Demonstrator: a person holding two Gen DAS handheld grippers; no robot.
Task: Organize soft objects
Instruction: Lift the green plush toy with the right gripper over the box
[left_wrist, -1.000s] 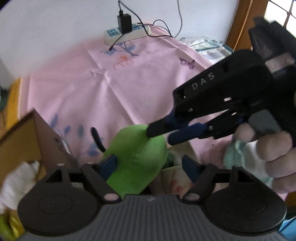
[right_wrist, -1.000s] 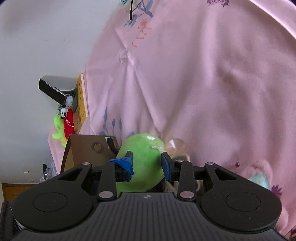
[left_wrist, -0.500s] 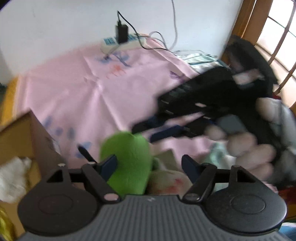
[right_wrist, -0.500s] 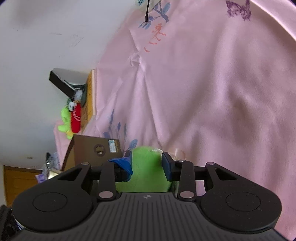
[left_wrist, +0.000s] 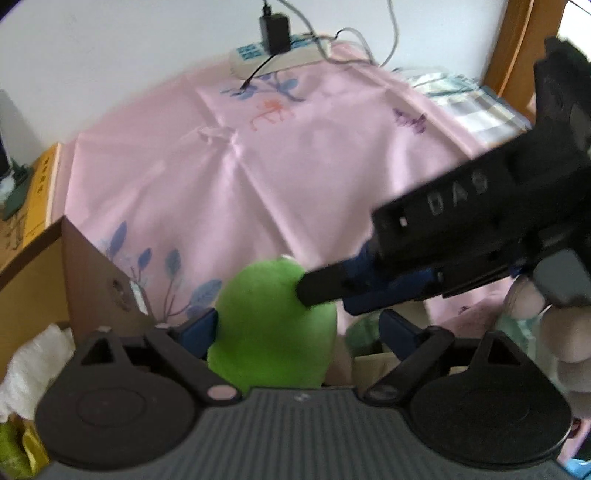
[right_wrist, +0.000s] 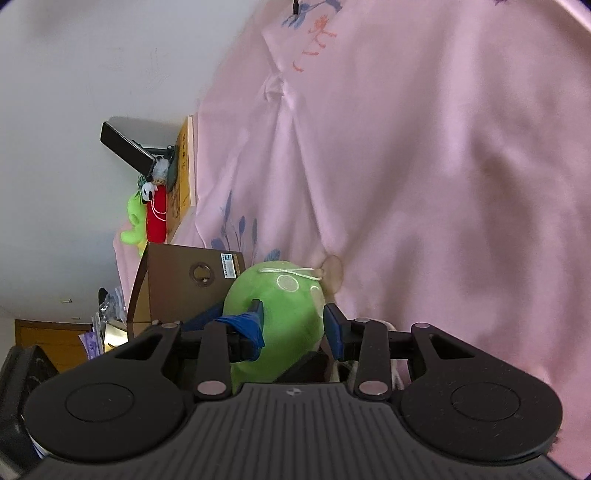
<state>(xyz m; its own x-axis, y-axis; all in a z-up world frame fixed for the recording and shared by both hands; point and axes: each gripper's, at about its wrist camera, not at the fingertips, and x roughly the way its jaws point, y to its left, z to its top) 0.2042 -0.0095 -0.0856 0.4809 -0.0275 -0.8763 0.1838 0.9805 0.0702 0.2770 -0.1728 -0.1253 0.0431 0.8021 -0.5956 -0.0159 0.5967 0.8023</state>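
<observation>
Looks like a home, prob. a bedroom or living rm. A pink cloth (left_wrist: 295, 177) w/ printed blue leaves, flowers & a purple butterfly covers the whole work surface. At 12 o'clock in left wrist view a white power strip (left_wrist: 280, 55) w/ a black charger (left_wrist: 274, 27) plugged in lies against a plain white wall. Wooden window frame (left_wrist: 517, 48) at 2 o'clock. Right wrist view: small plush toys (right_wrist: 146, 214), green & red, at 9 o'clock by a yellow book (right_wrist: 183, 170). Brown cardboard box (right_wrist: 184, 284) at 8 o'clock; household clutter below it.
</observation>
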